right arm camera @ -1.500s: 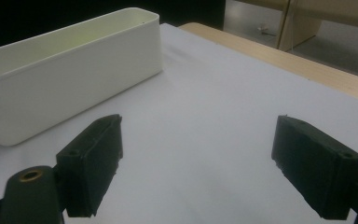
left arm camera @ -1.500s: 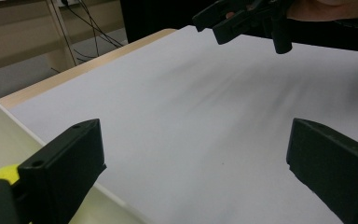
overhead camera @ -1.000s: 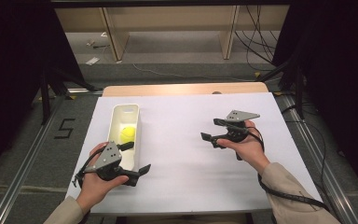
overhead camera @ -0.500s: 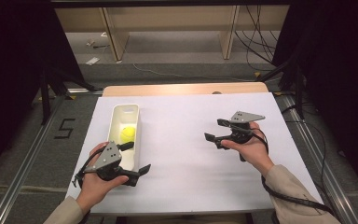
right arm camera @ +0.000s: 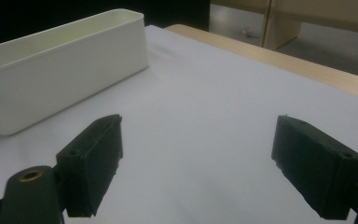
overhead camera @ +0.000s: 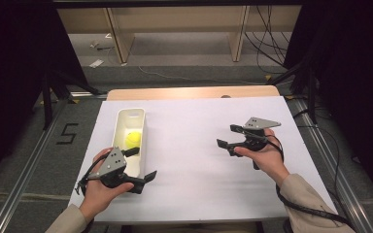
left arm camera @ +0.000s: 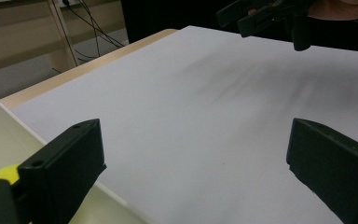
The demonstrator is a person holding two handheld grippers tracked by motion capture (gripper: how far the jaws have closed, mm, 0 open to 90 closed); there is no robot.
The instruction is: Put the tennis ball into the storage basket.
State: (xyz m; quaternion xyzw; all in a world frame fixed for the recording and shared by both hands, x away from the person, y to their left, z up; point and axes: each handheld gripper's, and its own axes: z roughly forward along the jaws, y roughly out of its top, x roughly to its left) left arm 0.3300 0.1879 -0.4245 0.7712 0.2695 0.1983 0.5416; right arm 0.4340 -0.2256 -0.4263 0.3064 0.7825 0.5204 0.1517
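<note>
A long white bin [overhead camera: 130, 112] stands on the left of the white table cover [overhead camera: 199, 189], with a yellow ball [overhead camera: 133, 140] lying in it. My left gripper [overhead camera: 142, 163] is held low at the bin's near end, open and empty, one jaw over the bin close to the ball. In the left gripper view its jaws [left arm camera: 196, 154] stand wide apart, with the bin's wall [left arm camera: 0, 126] and a sliver of the ball [left arm camera: 0, 175] at lower left. My right gripper [overhead camera: 226, 135] hovers over the right half of the cover, open and empty, pointing toward the bin [right arm camera: 65, 70]; its jaws [right arm camera: 196, 158] frame bare cover.
The wooden table edge [overhead camera: 189, 92] runs along the far side of the cover. Beyond it are shelf legs [overhead camera: 119, 36] and cables [overhead camera: 272, 46] on the floor. Metal rails [overhead camera: 34, 160] flank the table. Each gripper trails a cable.
My right gripper has drifted slightly to the right, jaws unchanged. The left gripper, bin and ball have not moved.
</note>
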